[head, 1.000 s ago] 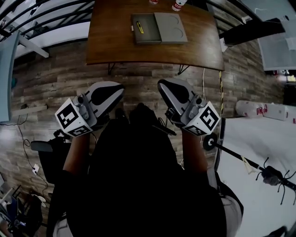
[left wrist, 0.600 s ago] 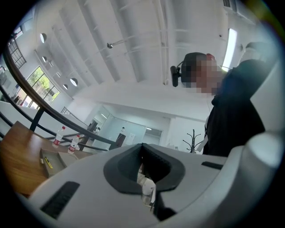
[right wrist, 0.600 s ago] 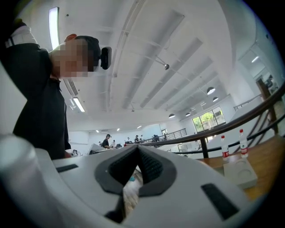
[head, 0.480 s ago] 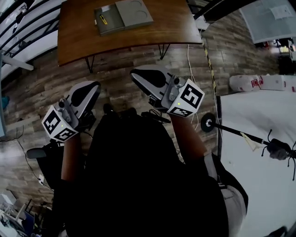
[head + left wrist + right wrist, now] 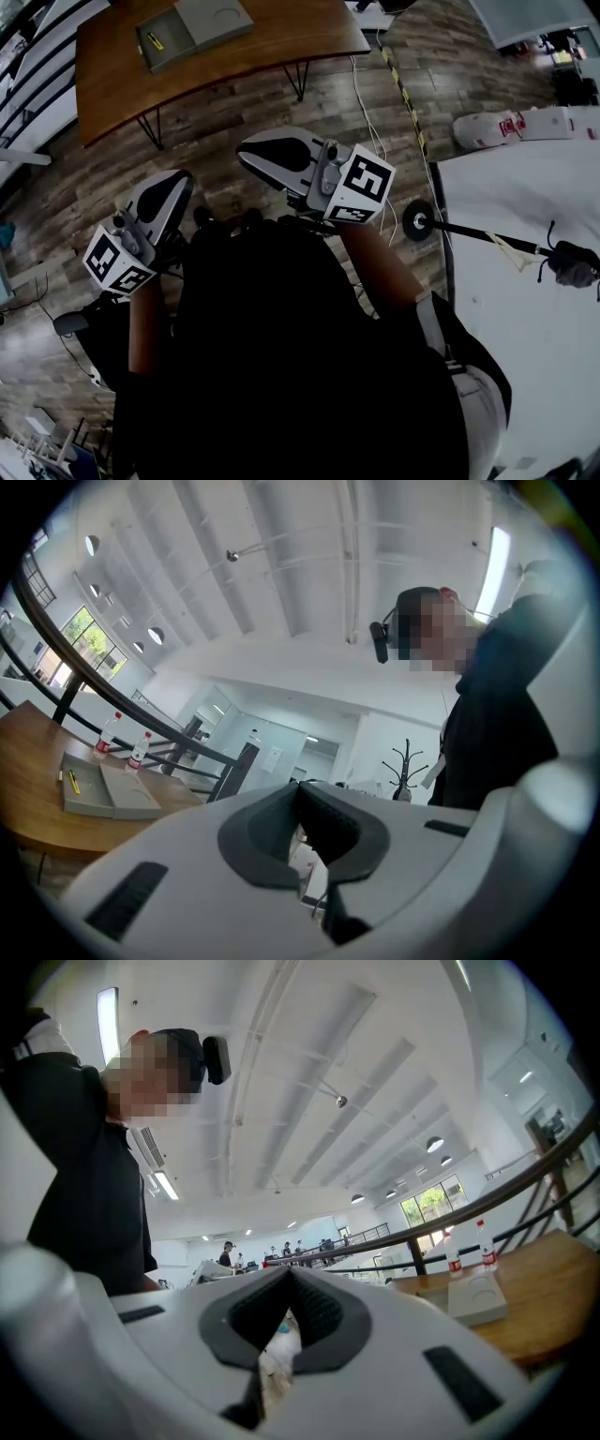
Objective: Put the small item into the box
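Your left gripper (image 5: 299, 787) has its jaws pressed tip to tip with nothing between them. Your right gripper (image 5: 286, 1271) matches it: pads meeting, nothing held. You've got both tucked up against your chest, well short of the wooden table (image 5: 244, 56), with the jaws tilted up toward the ceiling rather than down at the work.

Out on that table sits the grey box (image 5: 192, 26), lid laid open flat beside its tray. The small yellow item (image 5: 155, 40) looks to be lying in the tray half, the one nearer the table's left end. Two water bottles (image 5: 140, 752) stand at the table's far edge, behind the box.

So no grasp is under way. By the look of it, you're standing off with the item apparently in the tray, though from this far back I can't tell whether it's seated properly. Next you'd need to step up to the table, tip a gripper down over the tray, and spread its jaws only if the item needs shifting.
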